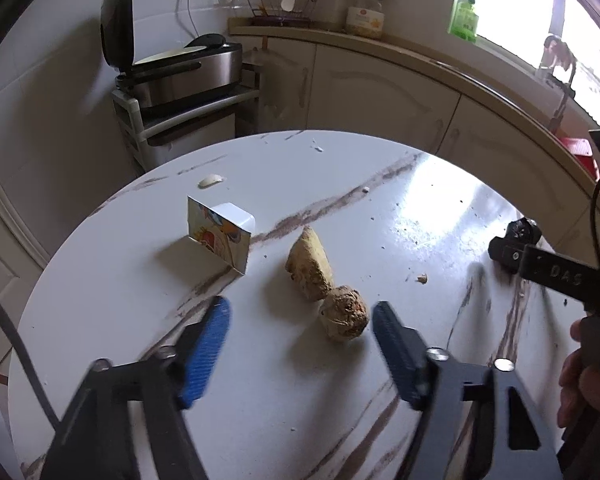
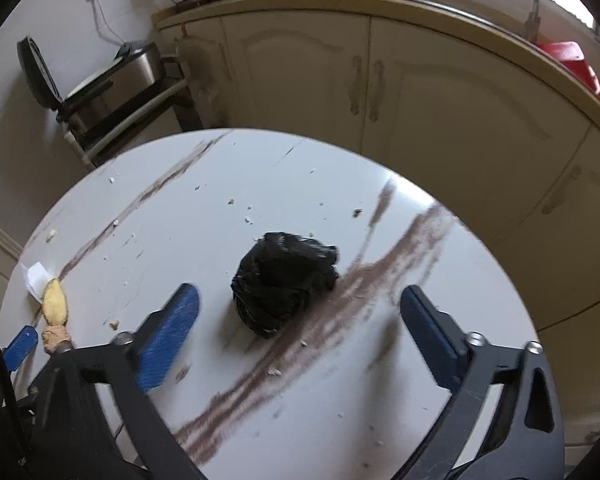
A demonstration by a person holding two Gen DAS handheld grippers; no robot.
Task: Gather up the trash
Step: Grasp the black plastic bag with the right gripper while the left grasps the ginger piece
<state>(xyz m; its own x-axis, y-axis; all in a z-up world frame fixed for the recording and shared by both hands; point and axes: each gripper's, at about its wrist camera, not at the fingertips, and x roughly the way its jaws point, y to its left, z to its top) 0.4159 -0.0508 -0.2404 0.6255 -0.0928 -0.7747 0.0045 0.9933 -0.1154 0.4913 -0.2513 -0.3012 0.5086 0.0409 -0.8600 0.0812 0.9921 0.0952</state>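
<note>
While both grippers hang over the round white worktop (image 1: 340,184), nothing is grasped. Left gripper (image 1: 300,320): fingers (image 1: 206,350) spread apart, released, with a crumpled brown paper ball (image 1: 344,314) on the surface between the tips, nearer the right-hand finger but touching neither. Just behind the ball, touching it, lies a yellow-brown lump (image 1: 310,264) — food scrap or sponge, cannot tell which. A small printed carton (image 1: 220,232) stands toward the worktop's left edge; a pale clove-like scrap (image 1: 211,180) lies further back, near the far-left edge.

Right gripper (image 2: 300,320): fingers (image 2: 168,334) wide, released, straddling a crumpled black plastic bag (image 2: 284,282) that sits near the middle of the worktop toward its right edge, clear of both pads. Crumbs (image 2: 248,220) are scattered across the far half.

A hand (image 1: 588,380) shows at the right border of the left wrist view — holding the other gripper's handle. Beyond the worktop's far edge stand cream cabinets (image 2: 420,92), with an open-lidded steel cooker (image 1: 180,68) on a rack to the left.
</note>
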